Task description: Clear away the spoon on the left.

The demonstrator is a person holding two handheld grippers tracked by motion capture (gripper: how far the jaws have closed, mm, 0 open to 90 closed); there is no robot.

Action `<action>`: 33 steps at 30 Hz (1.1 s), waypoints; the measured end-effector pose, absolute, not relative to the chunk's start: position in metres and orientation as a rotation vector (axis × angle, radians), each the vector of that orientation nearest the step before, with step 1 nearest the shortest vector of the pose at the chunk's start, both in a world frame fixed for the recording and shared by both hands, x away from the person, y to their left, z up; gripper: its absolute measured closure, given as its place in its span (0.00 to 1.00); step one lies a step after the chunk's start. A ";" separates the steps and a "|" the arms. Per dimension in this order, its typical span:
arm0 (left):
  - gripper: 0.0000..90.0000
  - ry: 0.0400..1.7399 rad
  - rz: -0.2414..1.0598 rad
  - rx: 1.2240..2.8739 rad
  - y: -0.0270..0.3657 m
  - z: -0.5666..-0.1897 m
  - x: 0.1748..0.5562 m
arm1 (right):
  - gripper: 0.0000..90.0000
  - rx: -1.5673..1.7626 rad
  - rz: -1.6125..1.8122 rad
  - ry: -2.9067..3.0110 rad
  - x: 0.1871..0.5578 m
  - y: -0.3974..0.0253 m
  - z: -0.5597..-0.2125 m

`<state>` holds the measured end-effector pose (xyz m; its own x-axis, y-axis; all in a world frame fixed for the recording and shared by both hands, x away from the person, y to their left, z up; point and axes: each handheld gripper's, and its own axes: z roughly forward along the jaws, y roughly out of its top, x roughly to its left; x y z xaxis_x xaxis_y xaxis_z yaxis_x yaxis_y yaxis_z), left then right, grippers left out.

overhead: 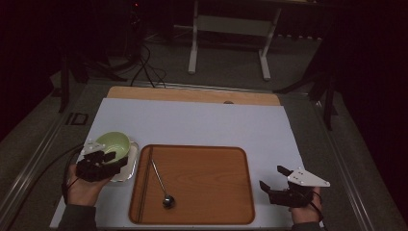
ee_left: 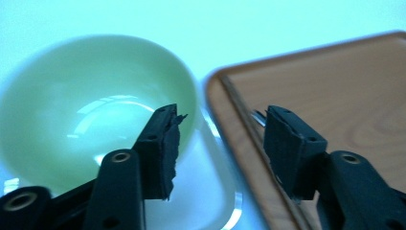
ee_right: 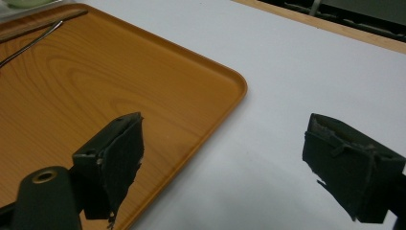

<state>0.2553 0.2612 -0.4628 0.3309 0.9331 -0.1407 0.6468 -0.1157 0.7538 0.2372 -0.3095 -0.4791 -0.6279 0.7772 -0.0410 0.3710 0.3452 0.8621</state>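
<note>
- While the left gripper (overhead: 98, 161) hovers at the green bowl (overhead: 115, 144), jaws spread with nothing between them, step in hand reads as the approach to grasp the bowl.
- Bowl sits on a small white dish (overhead: 126, 169), just left of the wooden tray (overhead: 207, 192); not on it.
- In the left gripper view, one jaw is over the bowl's (ee_left: 91, 96) near rim, the other over the tray's (ee_left: 335, 86) left edge. Rim not bracketed yet.
- Right gripper (overhead: 279, 180) idles just right of the tray, jaws wide apart, empty.
- Ladle (overhead: 161, 183) lies on the tray's left part, untouched.
- Next, my guess: shift left off the tray edge, straddle the rim, close.
- Risk: smooth rim may slip; dish may drag along.
</note>
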 end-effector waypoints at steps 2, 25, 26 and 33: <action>0.47 1.402 0.492 1.845 0.264 -0.462 0.256 | 0.15 1.003 1.213 2.166 0.237 -0.309 -0.479; 0.41 1.757 0.576 1.688 0.313 -0.480 0.286 | 0.15 1.004 1.213 2.165 0.237 -0.309 -0.479; 0.41 1.774 0.564 1.677 0.314 -0.483 0.287 | 0.15 1.004 1.213 2.166 0.237 -0.309 -0.479; 0.54 1.816 0.515 1.660 0.317 -0.491 0.290 | 0.15 1.002 1.213 2.168 0.237 -0.309 -0.480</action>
